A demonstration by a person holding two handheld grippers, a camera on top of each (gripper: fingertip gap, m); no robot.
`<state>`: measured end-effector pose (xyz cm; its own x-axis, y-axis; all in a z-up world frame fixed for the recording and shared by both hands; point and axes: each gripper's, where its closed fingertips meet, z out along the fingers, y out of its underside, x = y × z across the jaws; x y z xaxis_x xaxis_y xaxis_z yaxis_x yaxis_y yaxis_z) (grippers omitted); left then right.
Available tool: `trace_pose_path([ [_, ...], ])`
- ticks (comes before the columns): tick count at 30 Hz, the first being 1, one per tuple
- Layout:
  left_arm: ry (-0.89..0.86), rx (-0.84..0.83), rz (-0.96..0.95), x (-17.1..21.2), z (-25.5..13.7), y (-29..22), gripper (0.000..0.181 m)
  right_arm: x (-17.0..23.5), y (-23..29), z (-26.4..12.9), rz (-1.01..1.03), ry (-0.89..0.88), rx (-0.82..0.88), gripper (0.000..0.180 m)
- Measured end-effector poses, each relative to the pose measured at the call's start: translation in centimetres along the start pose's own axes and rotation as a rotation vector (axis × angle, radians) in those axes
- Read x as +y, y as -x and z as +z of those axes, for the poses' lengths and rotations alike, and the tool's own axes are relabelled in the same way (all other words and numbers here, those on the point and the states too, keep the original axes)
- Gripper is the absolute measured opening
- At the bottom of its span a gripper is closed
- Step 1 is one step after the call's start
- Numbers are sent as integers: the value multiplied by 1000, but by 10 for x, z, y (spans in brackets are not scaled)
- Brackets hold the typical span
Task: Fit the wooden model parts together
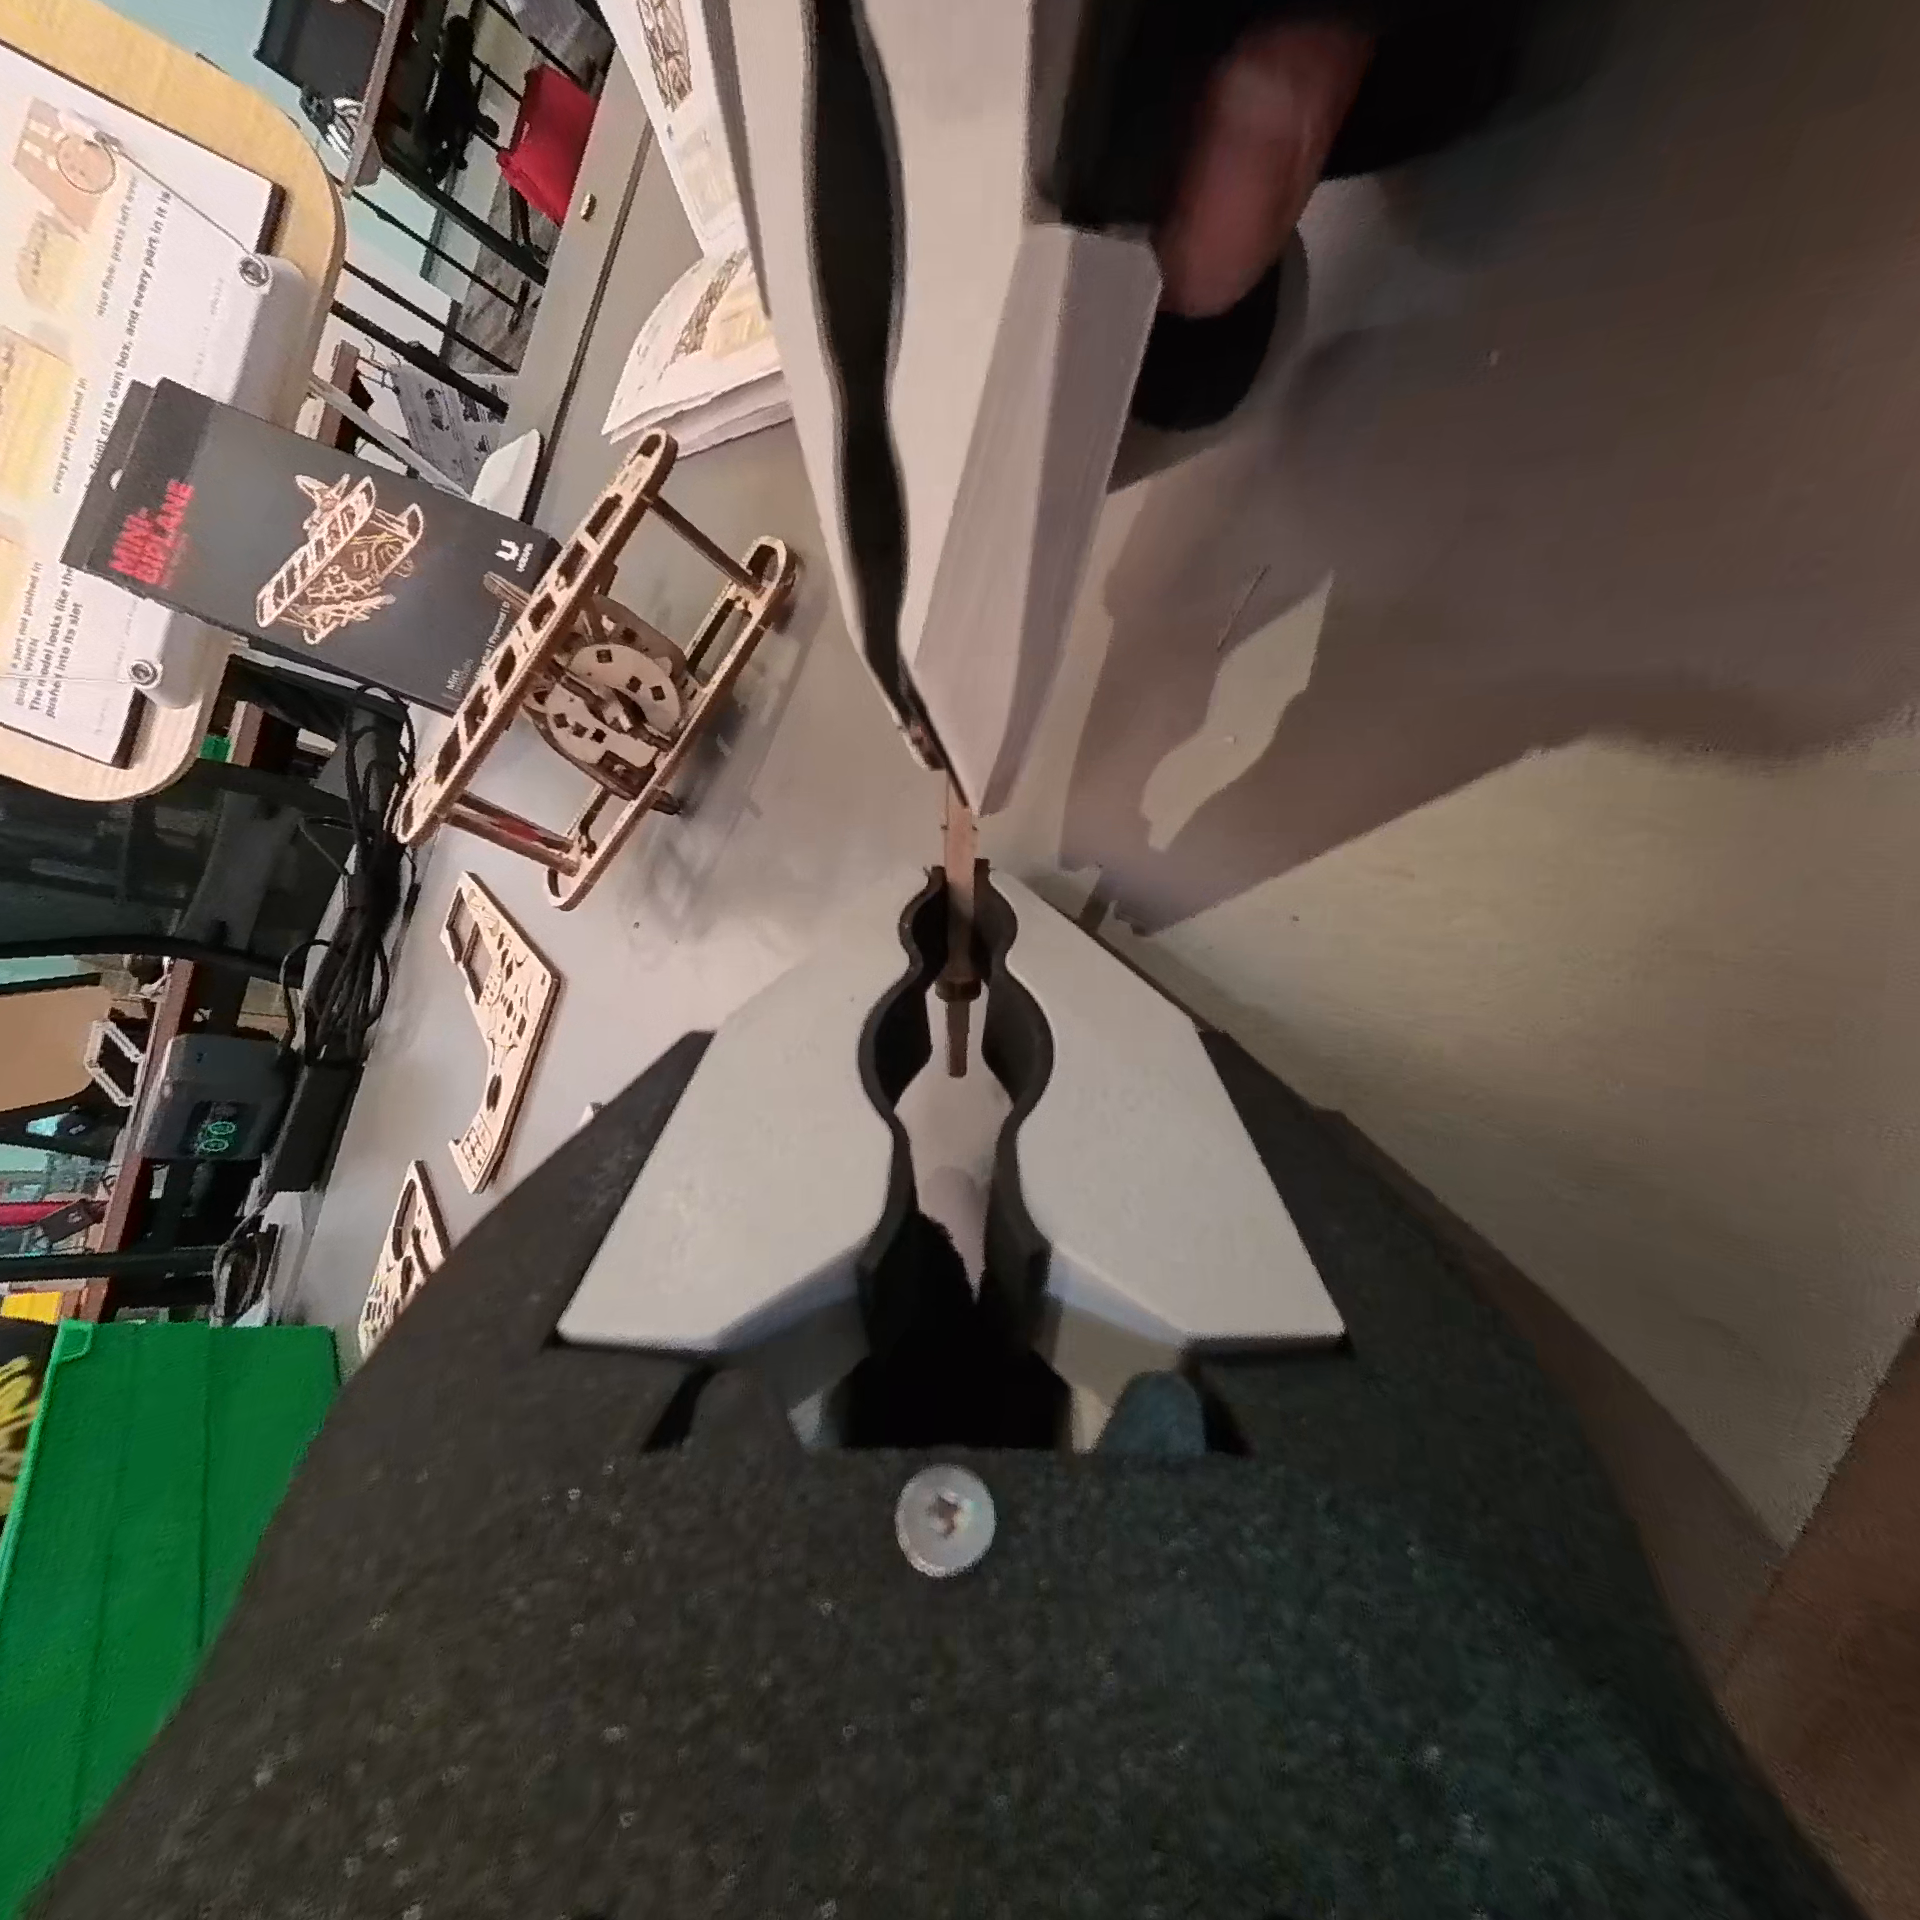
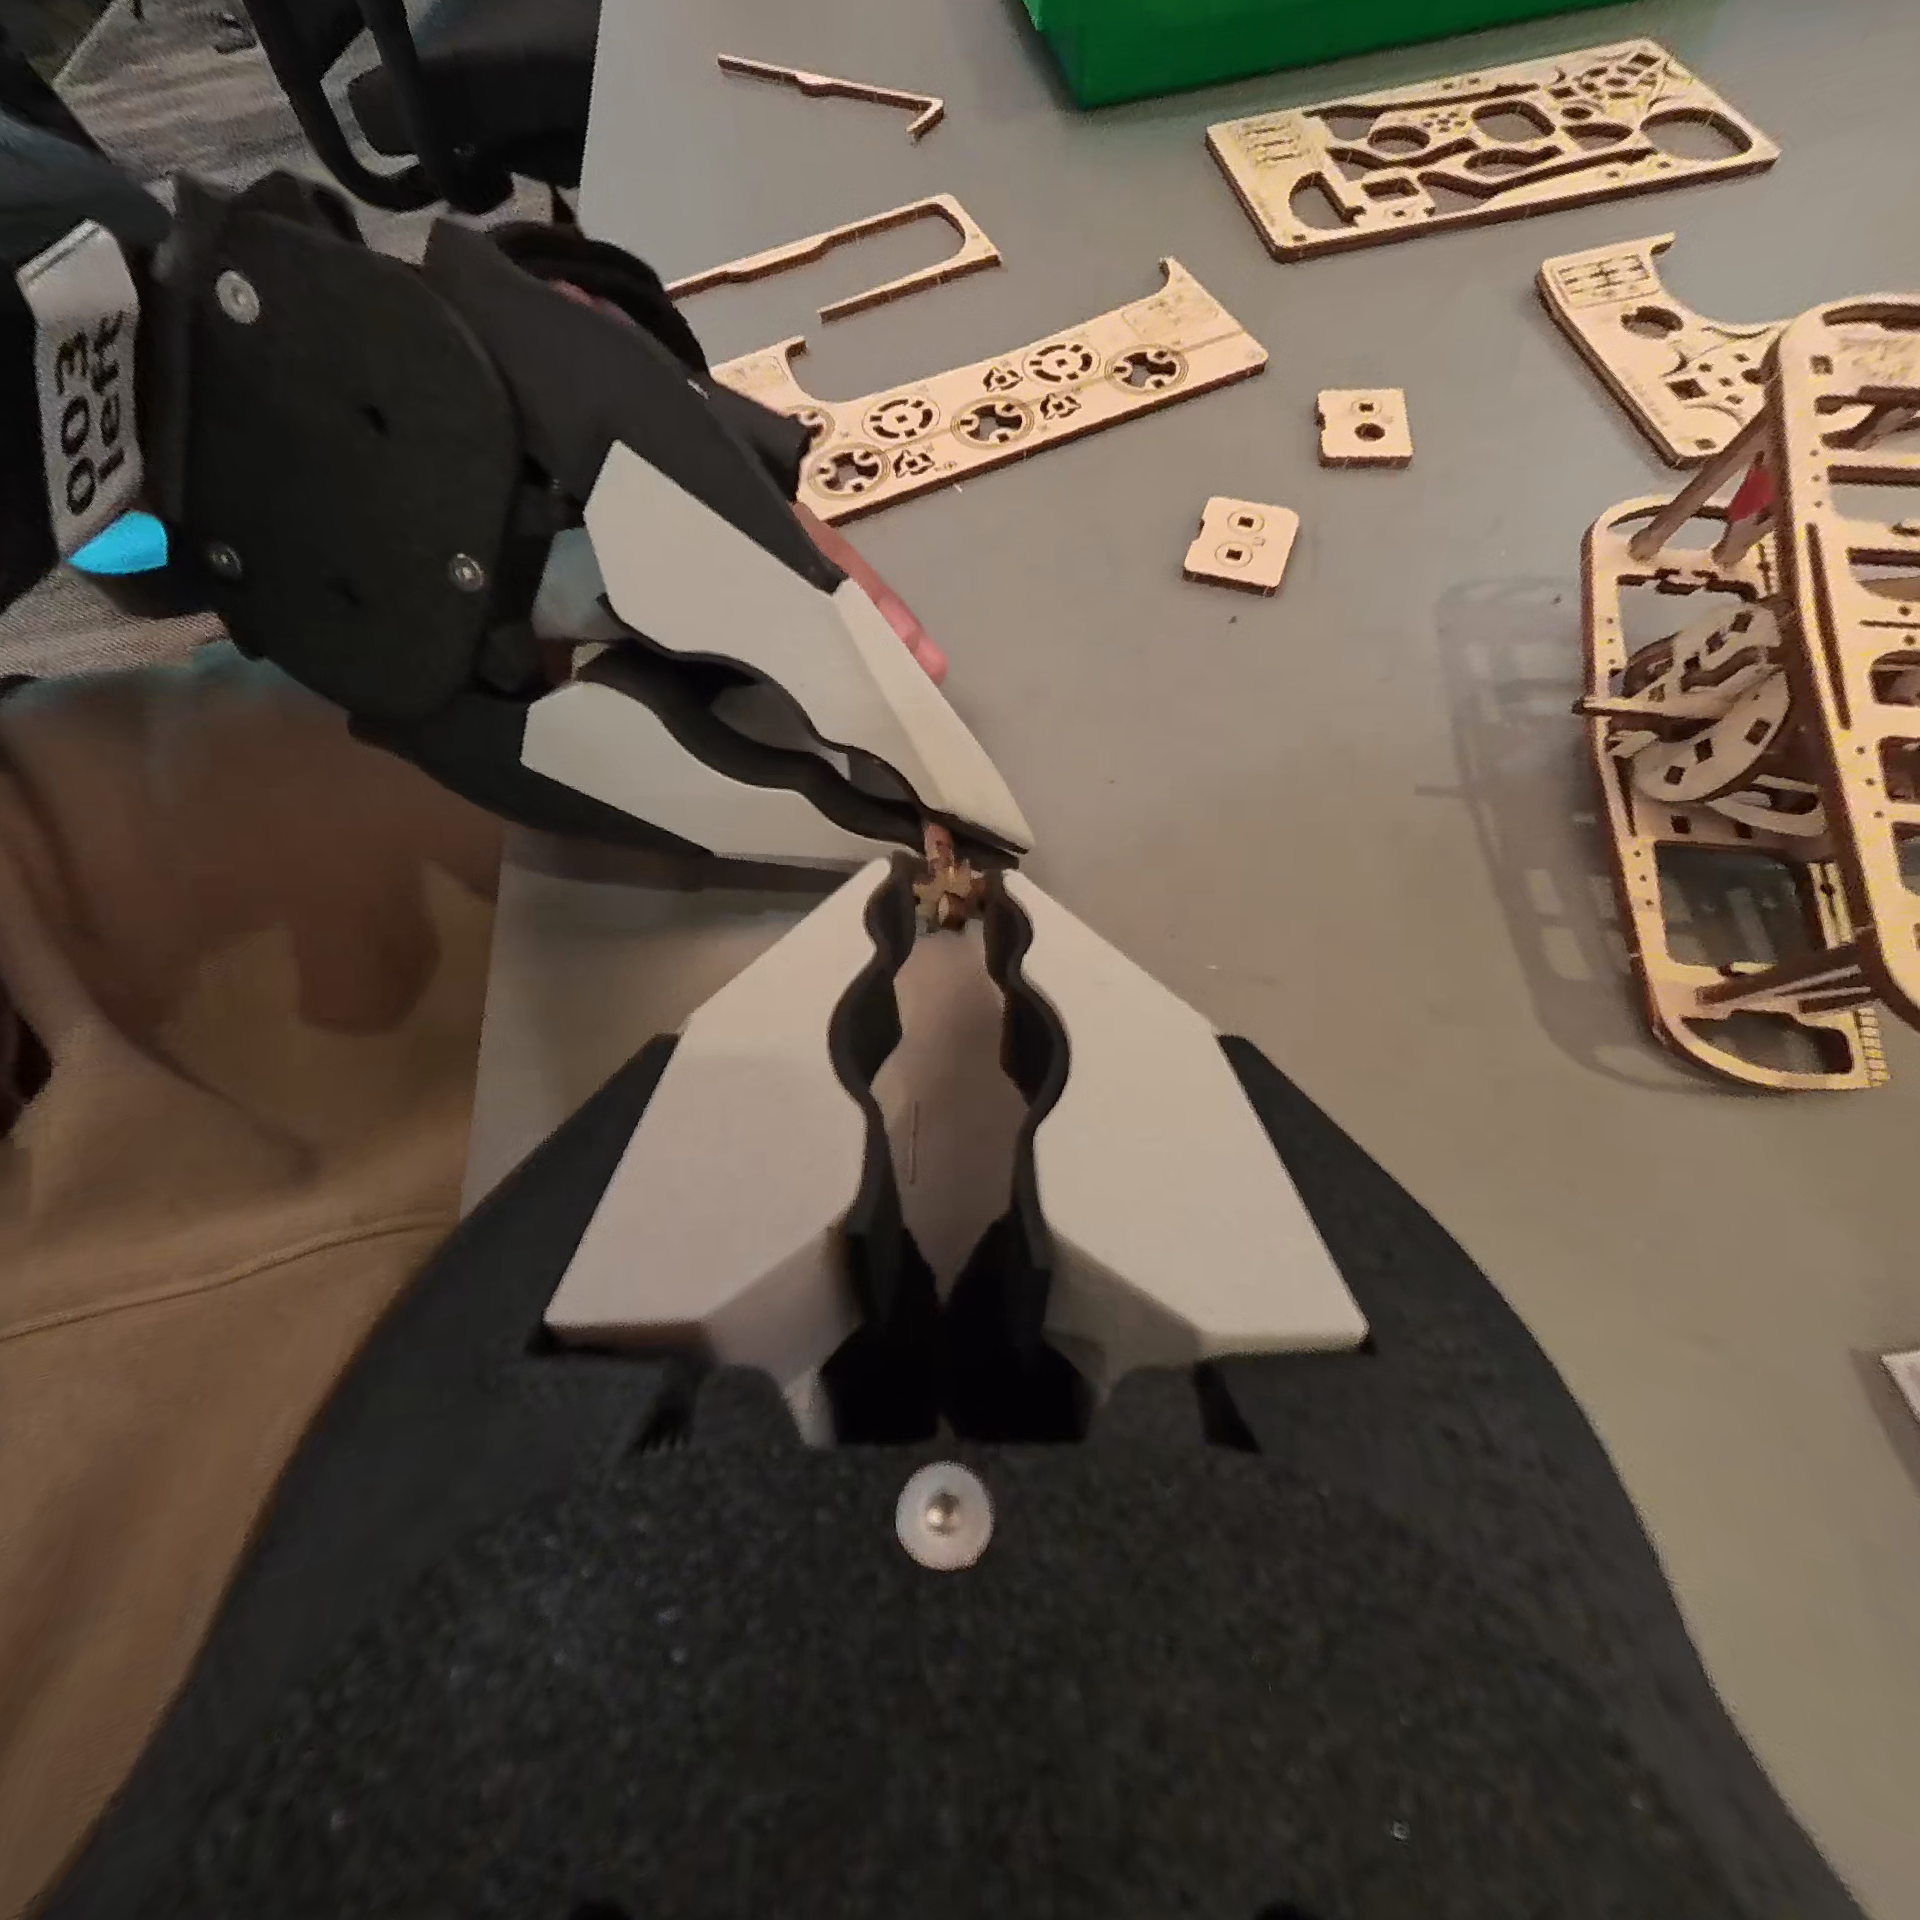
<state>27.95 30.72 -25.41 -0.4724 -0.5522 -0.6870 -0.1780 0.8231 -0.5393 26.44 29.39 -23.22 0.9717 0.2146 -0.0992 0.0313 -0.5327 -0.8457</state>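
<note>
My left gripper [image 1: 956,885] is shut on a thin wooden pin [image 1: 954,1003] that lies between its jaws. My right gripper [image 1: 940,753] comes in from above, tip to tip with the left one. It is shut on a small flat wooden piece [image 1: 958,831], seen edge-on against the pin's end. In the right wrist view my right gripper [image 2: 945,875] pinches this notched piece [image 2: 943,899], and the left gripper [image 2: 977,831] meets it from the left. Both are held above the grey table [image 2: 1143,727]. The joint between the two parts is hidden by the fingertips.
A partly built wooden model [image 2: 1766,748] stands to the right, also in the left wrist view [image 1: 592,675]. Punched wooden sheets [image 2: 1486,156], [image 2: 997,416] and two small square pieces [image 2: 1363,426], [image 2: 1242,545] lie beyond. A green box [image 2: 1247,42], a black package [image 1: 301,561] and paper sheets [image 1: 707,343] sit at the edges.
</note>
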Motion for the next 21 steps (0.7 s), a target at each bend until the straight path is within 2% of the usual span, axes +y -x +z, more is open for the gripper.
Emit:
trace_pose_path([
  [6,-9,-12,9,-1,1,1,2,0,1,-3,66,-12,-74,13],
  [8,-10,-10,2,-1,1,1,2,8,-1,0,38,39,-43,20],
  [11,-10,-5,-2,-1,1,1,2,7,0,1,4,42,-34,12],
  [21,-9,-10,5,-2,2,1,2,7,-1,0,7,40,-36,12],
])
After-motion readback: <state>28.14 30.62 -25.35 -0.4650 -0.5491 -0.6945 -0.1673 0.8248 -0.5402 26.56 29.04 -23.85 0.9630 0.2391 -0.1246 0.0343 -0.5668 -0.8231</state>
